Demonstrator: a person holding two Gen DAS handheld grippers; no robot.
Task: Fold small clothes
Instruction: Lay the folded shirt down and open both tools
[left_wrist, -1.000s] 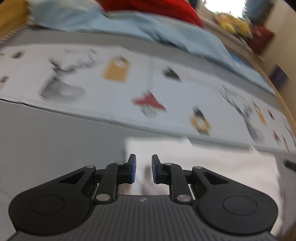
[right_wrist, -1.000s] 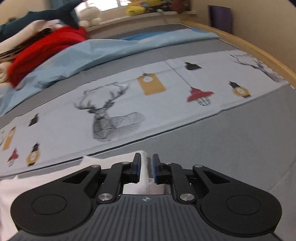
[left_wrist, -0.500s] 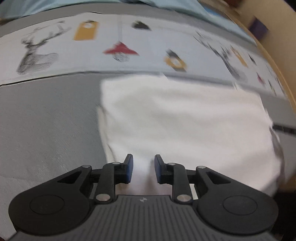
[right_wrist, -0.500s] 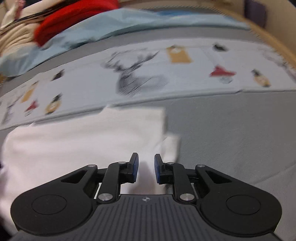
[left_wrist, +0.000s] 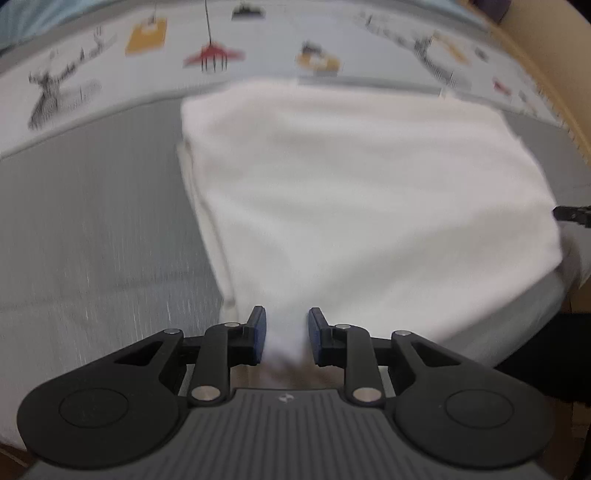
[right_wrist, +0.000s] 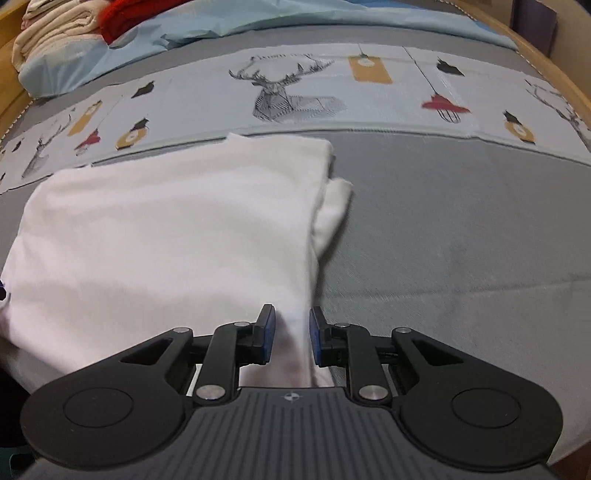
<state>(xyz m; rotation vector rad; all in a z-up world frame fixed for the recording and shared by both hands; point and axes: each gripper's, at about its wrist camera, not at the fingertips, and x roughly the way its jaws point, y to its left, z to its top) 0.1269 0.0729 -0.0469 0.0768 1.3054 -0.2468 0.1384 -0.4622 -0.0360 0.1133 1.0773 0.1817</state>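
Left wrist view: left tongs (left_wrist: 283, 334) clenched on near left corner of white garment (left_wrist: 351, 192), cloth bunched between blue pads. Right wrist view: right tongs (right_wrist: 289, 334) grasping near right corner of same garment (right_wrist: 166, 236), folded edge running up between fingers. Garment spread flat on grey bed (right_wrist: 461, 229), far edge just reaching printed deer band (right_wrist: 288, 96). Blue sheet (right_wrist: 221, 22) beyond.
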